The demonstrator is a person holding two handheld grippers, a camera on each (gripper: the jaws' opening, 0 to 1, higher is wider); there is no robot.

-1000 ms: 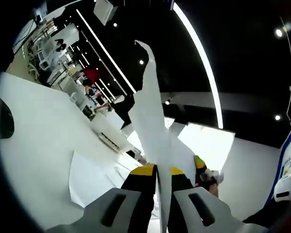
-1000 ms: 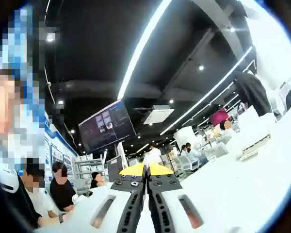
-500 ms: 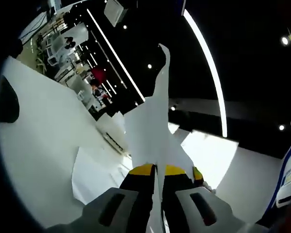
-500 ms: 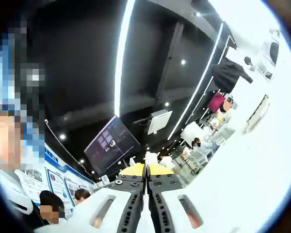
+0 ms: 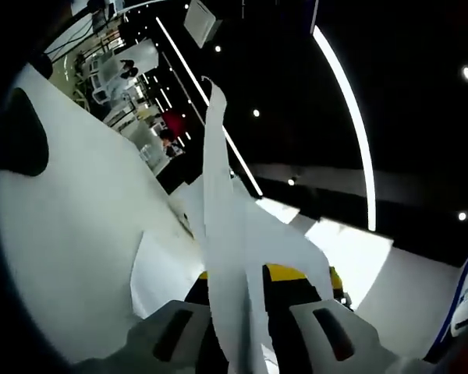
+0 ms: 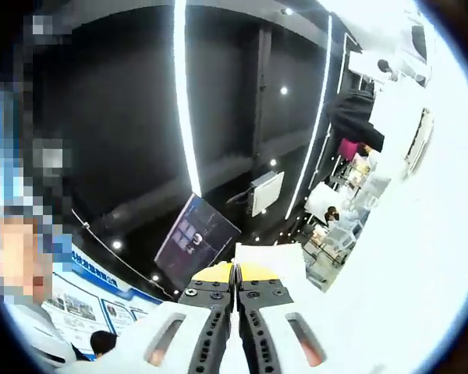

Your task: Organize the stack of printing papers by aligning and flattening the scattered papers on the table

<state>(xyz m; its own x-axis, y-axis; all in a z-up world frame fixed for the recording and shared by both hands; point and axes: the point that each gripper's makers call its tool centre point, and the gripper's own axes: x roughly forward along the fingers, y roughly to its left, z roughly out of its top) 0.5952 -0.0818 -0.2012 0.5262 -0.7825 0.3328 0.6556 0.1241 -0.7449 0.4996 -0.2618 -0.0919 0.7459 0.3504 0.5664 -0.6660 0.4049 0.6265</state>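
Note:
In the left gripper view, my left gripper (image 5: pixel 249 274) is shut on a bundle of white printing papers (image 5: pixel 222 202). The sheets stand on edge between the yellow-tipped jaws and fan upward, one long strip curling toward the ceiling. One more sheet (image 5: pixel 157 273) lies flat on the white table (image 5: pixel 78 234) just left of the jaws. A yellow tip of the other gripper (image 5: pixel 337 280) peeks out behind the papers on the right. In the right gripper view, my right gripper (image 6: pixel 235 273) has its jaws pressed together on a thin paper edge, and a white paper corner (image 6: pixel 269 259) sticks out past the tips.
A black rounded object (image 5: pixel 19 140) sits on the table at the far left. Ceiling light strips (image 5: pixel 347 109), a hanging screen (image 6: pixel 195 238) and people at distant desks (image 6: pixel 355 125) form the background. The white tabletop (image 6: pixel 429 257) spreads to the right in the right gripper view.
Both views have rolled and tilted upward with the hands. The papers in the left gripper have spread and leaned left, now covering more of the jaws. Both grippers stay shut.

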